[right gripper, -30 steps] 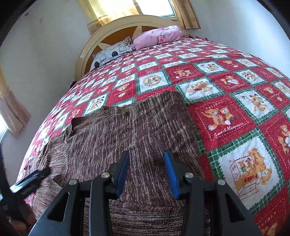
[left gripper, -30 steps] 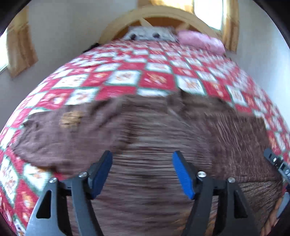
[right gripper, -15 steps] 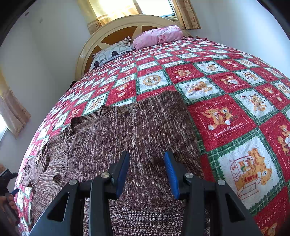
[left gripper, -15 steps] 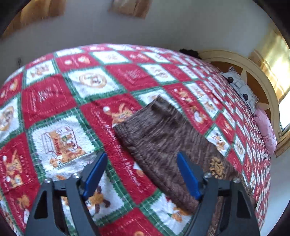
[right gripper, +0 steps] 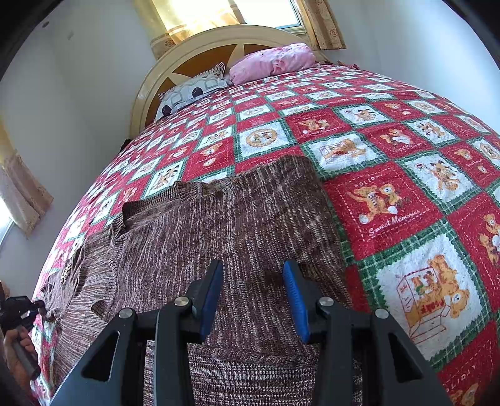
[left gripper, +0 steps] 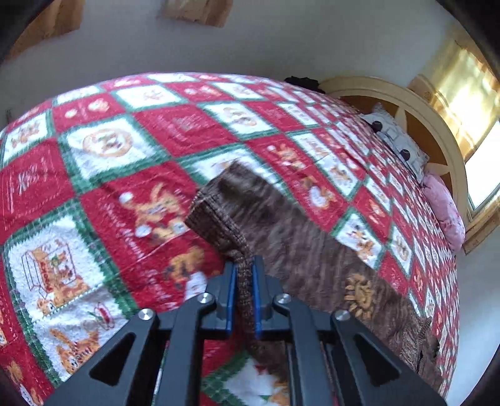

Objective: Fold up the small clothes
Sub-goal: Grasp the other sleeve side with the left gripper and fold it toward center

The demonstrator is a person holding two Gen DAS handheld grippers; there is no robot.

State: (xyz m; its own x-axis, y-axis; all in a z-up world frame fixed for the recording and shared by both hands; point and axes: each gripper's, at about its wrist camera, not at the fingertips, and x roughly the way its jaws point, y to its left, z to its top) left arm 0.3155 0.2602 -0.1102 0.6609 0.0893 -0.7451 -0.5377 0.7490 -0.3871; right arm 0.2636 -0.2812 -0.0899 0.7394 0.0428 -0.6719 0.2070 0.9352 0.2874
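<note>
A brown knitted sweater lies spread on the red, white and green quilt. In the left wrist view its sleeve stretches away to the right, and my left gripper is shut on the ribbed cuff, lifting it slightly off the quilt. My right gripper is open and empty, hovering just above the sweater's body near the right sleeve. The left gripper also shows at the far left edge of the right wrist view, at the sweater's other sleeve.
The bed has a cream arched headboard, a grey patterned pillow and a pink pillow at the far end. White walls and curtained windows surround the bed. Bare quilt lies right of the sweater.
My left gripper has swung left from over the sweater's body to the sleeve end and closed on the cuff. The right gripper has not moved.
</note>
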